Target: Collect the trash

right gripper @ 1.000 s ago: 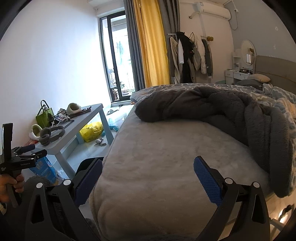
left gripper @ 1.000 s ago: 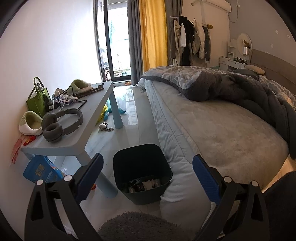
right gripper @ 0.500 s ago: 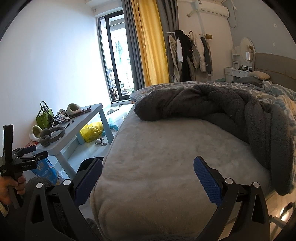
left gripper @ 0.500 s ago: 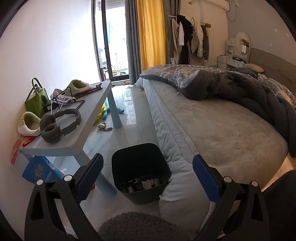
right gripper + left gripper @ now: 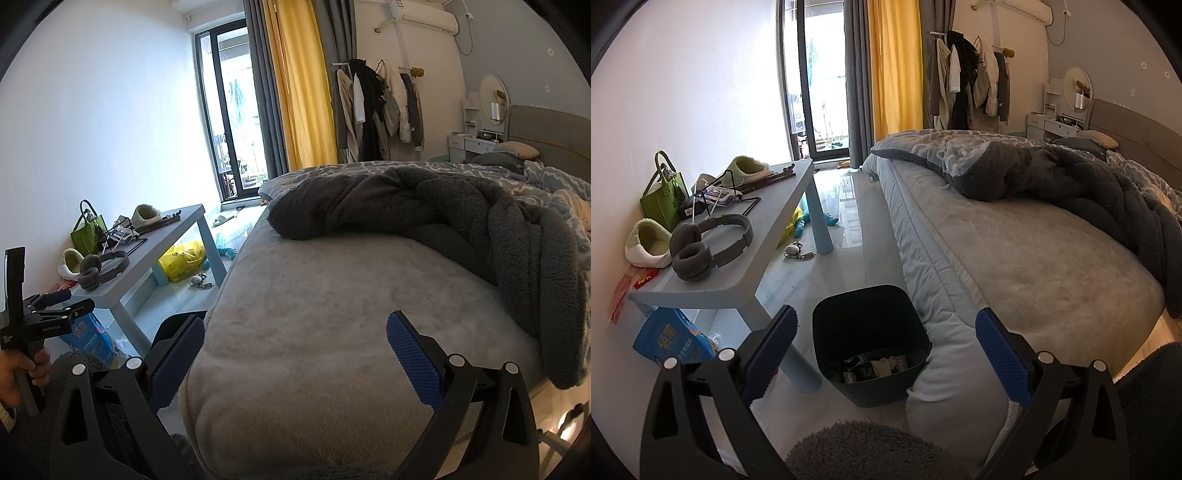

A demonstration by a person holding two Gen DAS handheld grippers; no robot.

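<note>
Down on the pale tiled floor (image 5: 849,229), a dark, square-mouthed trash bin (image 5: 871,343) stands upright, mouth facing up, scraps of wrappers at its bottom. It sits just beside the bed (image 5: 1034,266), near the blue-grey table (image 5: 768,221). Left gripper (image 5: 884,350) and right gripper (image 5: 295,354) both gape wide, holding nothing.

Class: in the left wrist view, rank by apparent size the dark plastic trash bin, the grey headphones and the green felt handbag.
1. Dark plastic trash bin, though it is nearest.
2. Grey headphones.
3. Green felt handbag, farthest back and partly hidden, so its rank is unsure.
</note>
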